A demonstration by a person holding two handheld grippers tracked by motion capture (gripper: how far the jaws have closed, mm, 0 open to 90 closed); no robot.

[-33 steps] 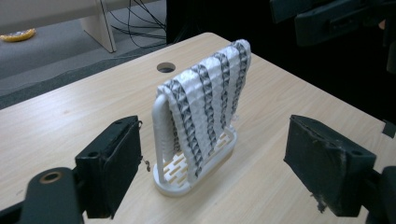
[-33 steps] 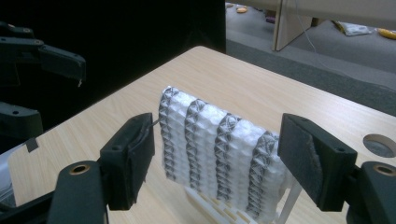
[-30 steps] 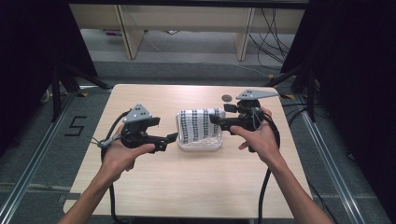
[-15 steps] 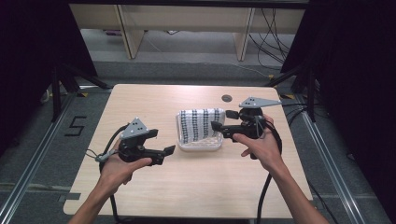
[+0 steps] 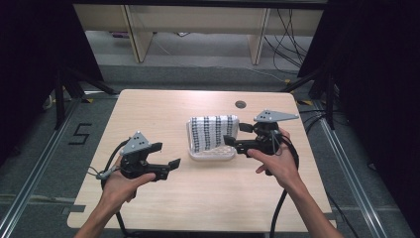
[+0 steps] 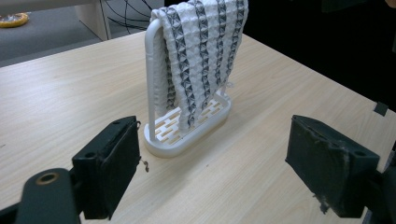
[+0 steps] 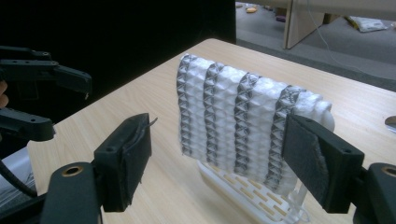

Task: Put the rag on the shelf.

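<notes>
Right gripper [image 5: 236,134], fingers wide and empty, nears the striped towel [image 5: 214,132] on its rack [image 5: 212,155]; pinching 1 hanging edge squarely looks best, left gripper [image 5: 168,155] open, empty.

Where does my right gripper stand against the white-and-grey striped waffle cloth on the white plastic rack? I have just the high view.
Observer: In the right gripper view the right gripper has its jaws open, with the white-and-grey striped waffle cloth in the gap beyond them and neither pad on it.
Operator: What is the base of the rack like?
Observer: The left gripper view shows the white plastic rack has a slotted oval base flat on the light wooden table.
Operator: And the left gripper?
Observer: The left gripper is open and empty, short of the rack's narrow end.
</notes>
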